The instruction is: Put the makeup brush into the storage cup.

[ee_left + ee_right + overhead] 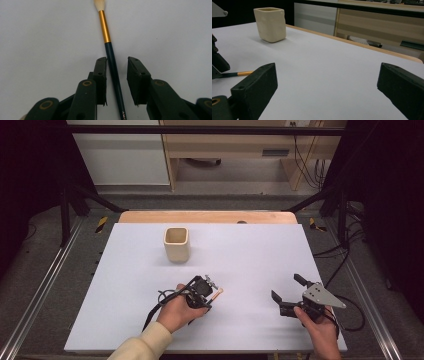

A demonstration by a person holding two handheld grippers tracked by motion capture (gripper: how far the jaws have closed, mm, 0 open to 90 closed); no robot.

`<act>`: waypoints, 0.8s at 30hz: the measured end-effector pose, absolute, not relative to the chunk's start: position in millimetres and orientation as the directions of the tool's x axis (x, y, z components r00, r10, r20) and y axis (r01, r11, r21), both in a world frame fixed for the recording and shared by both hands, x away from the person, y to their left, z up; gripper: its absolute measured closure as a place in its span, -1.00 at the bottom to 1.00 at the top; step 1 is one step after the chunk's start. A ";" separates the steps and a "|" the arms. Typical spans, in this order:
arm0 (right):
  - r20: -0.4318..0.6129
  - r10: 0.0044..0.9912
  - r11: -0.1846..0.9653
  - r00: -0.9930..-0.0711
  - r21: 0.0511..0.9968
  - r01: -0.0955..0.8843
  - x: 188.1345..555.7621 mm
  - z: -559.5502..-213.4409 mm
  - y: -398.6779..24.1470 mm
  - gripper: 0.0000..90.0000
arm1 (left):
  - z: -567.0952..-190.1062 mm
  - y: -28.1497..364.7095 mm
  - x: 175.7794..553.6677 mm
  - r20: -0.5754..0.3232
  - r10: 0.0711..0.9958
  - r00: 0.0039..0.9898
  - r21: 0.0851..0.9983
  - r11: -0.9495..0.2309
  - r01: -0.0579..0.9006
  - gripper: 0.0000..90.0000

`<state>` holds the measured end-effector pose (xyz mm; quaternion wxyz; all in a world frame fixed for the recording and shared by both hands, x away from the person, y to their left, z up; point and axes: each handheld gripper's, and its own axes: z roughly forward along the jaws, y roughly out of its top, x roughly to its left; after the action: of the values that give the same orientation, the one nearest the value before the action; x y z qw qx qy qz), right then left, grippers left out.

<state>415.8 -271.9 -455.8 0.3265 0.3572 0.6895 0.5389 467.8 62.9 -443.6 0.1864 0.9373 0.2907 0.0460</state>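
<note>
On the white table [125,320] a thin paintbrush [112,62] lies flat near the middle of the near half, its pale bristle tip pointing right and slightly far in the high view. The left gripper [117,75] is down over the brush, held by the person's left hand [177,311], and its jaws straddle the dark handle just below the gold ferrule. In the left gripper view one pad sits right against the handle while the other stands a little apart from it, so the jaws are narrowed around the brush but not pinching it. The right gripper [287,291], held by the right hand [320,327], sits near the right near corner of the table, well apart from the brush, with its jaws spread wide and nothing between them. A cream square cup [176,244] stands upright farther back, left of centre, well apart from both grippers.
</note>
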 end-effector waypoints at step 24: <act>-0.065 0.842 0.167 -0.535 0.975 0.144 416.1 -456.0 -271.3 -0.93 | -446.2 61.1 470.9 -0.027 0.573 0.819 0.380 -0.752 0.539 0.56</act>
<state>416.1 -271.3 -456.0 0.3245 0.3566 0.6916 0.5379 470.9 61.1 -446.2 0.1887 0.9348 0.2975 0.0456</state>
